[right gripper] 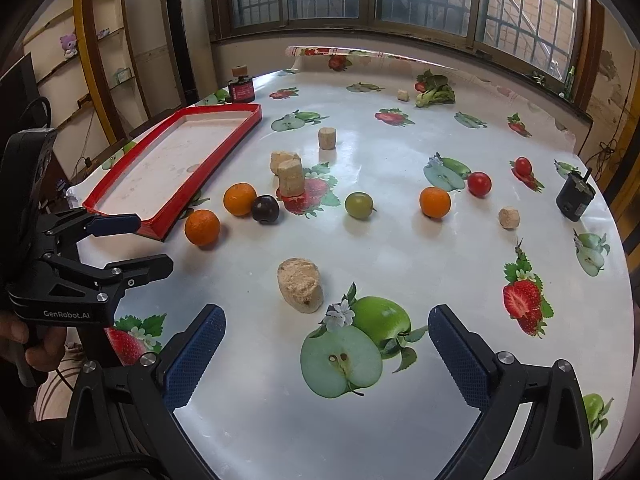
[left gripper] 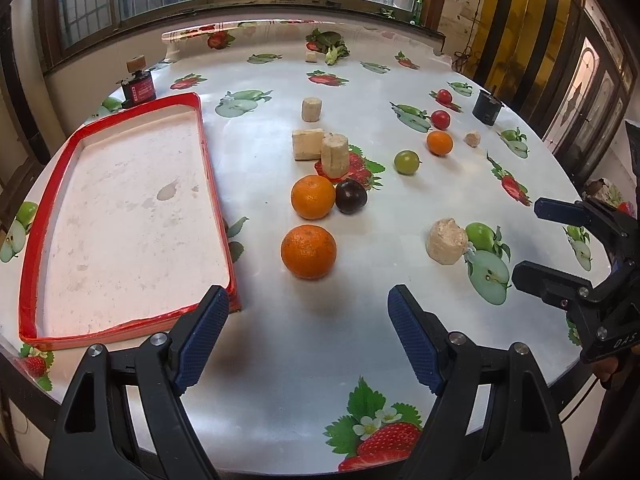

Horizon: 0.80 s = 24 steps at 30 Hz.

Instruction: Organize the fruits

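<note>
Orange fruit (left gripper: 308,251) at frame centre could roll off our gaping left gripper (left gripper: 308,334). Our right gripper (right gripper: 326,356) gapes too, empty; cork lumps (right gripper: 300,285) crowd the path.

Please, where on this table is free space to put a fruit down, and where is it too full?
The red tray is bare inside. The cloth between the left tool and the nearest orange is free too. It is crowded around the second orange, the plum and the beige blocks.

The right claw (left gripper: 532,244) body runs off the left-wrist view's right edge.
</note>
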Tool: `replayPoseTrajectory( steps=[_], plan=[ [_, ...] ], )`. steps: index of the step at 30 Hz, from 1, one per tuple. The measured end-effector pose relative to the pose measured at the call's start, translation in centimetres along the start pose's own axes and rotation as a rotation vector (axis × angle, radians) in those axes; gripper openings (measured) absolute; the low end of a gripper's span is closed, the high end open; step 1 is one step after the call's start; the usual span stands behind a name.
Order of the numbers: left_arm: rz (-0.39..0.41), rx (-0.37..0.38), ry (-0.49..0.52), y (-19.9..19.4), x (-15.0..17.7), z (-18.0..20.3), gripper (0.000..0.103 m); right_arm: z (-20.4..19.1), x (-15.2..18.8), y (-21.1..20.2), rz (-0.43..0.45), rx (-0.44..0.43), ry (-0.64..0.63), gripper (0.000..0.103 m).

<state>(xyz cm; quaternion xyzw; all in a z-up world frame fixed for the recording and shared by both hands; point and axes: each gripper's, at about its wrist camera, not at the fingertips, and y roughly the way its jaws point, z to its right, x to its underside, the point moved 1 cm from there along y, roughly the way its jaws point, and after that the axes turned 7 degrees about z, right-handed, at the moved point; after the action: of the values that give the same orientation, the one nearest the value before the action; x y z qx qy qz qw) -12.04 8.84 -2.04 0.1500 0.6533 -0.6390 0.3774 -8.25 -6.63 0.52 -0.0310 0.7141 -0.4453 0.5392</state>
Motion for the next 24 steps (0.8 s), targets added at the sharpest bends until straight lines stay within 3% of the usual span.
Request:
replayPoseTrajectory(
  steps=[5, 11, 18, 20, 24],
  plan=[
    [-0.006, -0.004, 0.027, 1.0, -0.8, 0.3, 0.082, -0.3, -0.1, 1.5, -0.002, -0.067, 0.014, 0.084],
    [-0.033, 0.007, 0.045, 2.6, -1.8, 0.2, 0.082, -0.6, -0.1, 4.6, -0.051, -0.108, 0.016, 0.072],
    [-0.064, -0.043, 0.148, 4.5, -1.6, 1.0, 0.081, -0.4, 0.1, 7.1, -0.136, -0.129, 0.025, 0.055],
    [-0.066, -0.067, 0.182, 4.8, -1.6, 1.1, 0.075, -0.3, 0.1, 7.5, -0.151, -0.142, 0.032, 0.048],
    [-0.073, -0.094, 0.221, 5.2, -1.9, 0.9, 0.062, -0.1, -0.1, 7.8, -0.148, -0.154, 0.027, 0.045]
  ],
)
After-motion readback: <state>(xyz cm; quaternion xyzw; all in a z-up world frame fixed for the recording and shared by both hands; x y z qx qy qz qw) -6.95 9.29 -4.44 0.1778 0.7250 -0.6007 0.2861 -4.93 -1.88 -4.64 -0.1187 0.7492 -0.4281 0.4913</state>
